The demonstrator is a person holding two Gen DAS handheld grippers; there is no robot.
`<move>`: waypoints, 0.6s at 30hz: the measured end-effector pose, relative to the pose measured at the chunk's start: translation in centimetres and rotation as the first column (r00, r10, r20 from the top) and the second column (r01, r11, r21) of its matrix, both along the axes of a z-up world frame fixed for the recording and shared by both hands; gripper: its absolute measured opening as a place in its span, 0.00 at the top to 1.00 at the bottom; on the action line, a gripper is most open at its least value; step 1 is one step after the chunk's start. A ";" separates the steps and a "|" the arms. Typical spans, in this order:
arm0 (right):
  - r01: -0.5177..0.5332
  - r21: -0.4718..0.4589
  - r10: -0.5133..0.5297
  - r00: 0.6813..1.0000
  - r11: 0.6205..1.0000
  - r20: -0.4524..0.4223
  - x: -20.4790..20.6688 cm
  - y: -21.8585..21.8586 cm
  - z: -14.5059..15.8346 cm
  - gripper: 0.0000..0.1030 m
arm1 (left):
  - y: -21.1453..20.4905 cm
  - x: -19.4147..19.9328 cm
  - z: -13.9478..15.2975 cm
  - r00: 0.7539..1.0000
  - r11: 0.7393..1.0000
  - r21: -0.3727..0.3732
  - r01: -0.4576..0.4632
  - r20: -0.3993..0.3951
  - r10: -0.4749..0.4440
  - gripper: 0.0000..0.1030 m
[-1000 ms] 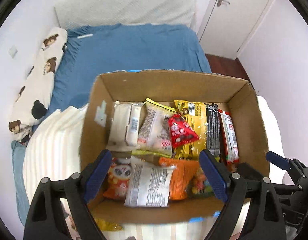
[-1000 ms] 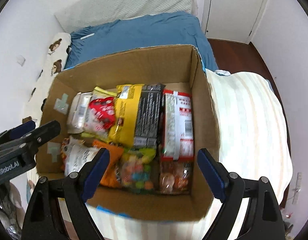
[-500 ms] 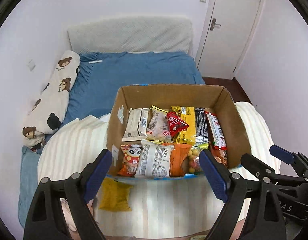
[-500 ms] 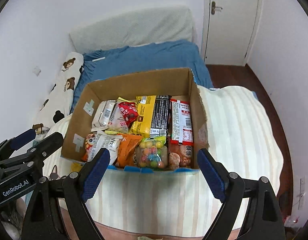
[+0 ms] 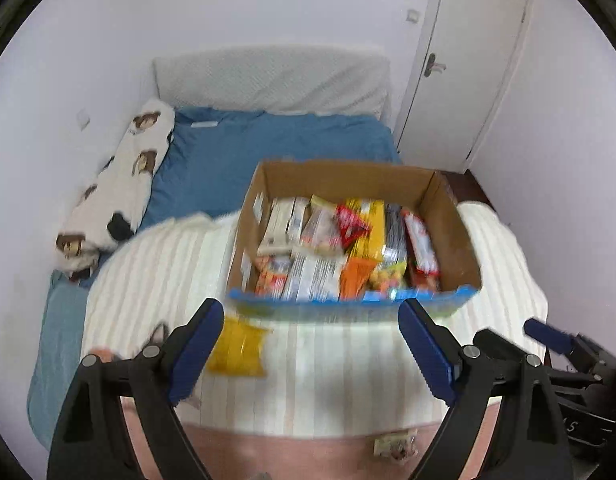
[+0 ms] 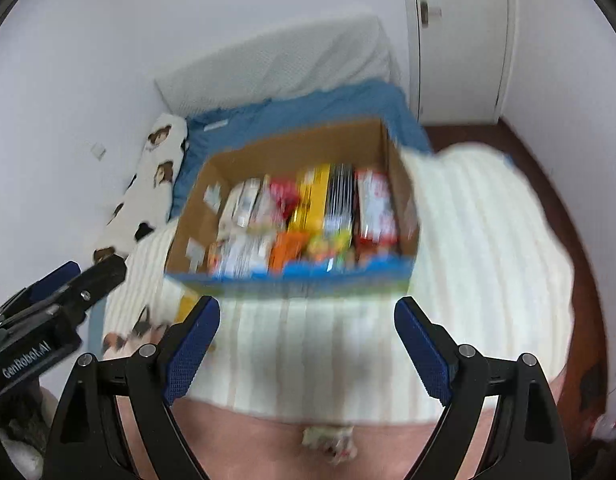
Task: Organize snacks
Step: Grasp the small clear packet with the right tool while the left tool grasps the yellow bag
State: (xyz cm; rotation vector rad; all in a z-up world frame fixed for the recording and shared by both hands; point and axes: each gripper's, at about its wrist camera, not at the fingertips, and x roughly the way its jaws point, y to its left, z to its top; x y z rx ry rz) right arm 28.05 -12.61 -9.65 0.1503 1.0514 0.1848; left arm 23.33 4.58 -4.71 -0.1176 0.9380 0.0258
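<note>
On the striped blanket (image 5: 347,364) that covers the near end of the bed, the cardboard box (image 5: 447,220) sits packed with snack packets in two rough rows, and I see it from farther off than a second ago, when both of my cameras hung almost directly over it and the packets filled the view. I have drawn both grippers back and up, and both views are smeared by that motion, so I cannot read any labels. The left gripper (image 5: 309,344) hangs with its jaws spread wide and nothing between them, well short of the box; the right gripper (image 6: 307,344) is the same, wide apart and empty. Pulling away has brought into sight a yellow packet (image 5: 238,350) lying on the blanket just outside the box's near left corner, close beside my left gripper's left finger. Another small packet (image 5: 393,442) lies nearer still, at the blanket's edge, on the pink cover (image 5: 308,456). I judge the box itself is mostly done and these strays are what remains; the yellow one looks the natural next pick for my left side. Beyond the box lie the blue sheet (image 5: 268,148), the bear-print pillow (image 5: 120,188) against the wall, and the white door (image 5: 467,60).
</note>
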 end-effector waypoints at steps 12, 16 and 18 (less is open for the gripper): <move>0.110 0.098 -0.054 0.890 0.989 -0.452 -6.0 -2.6 -18.1 0.12 | 1.7 -5.2 -13.0 0.954 0.998 0.004 -0.058 -0.295 0.057 0.13; 0.114 0.103 -0.043 0.848 0.988 -0.528 -6.9 -2.1 -22.4 0.29 | 2.6 -5.7 -15.7 0.929 0.996 -0.003 -0.087 -0.361 0.080 0.13; 0.096 0.070 -0.046 0.856 0.993 -0.515 -7.5 -1.5 -23.8 0.45 | 3.2 -5.9 -16.5 0.917 0.995 -0.012 -0.103 -0.389 0.091 0.13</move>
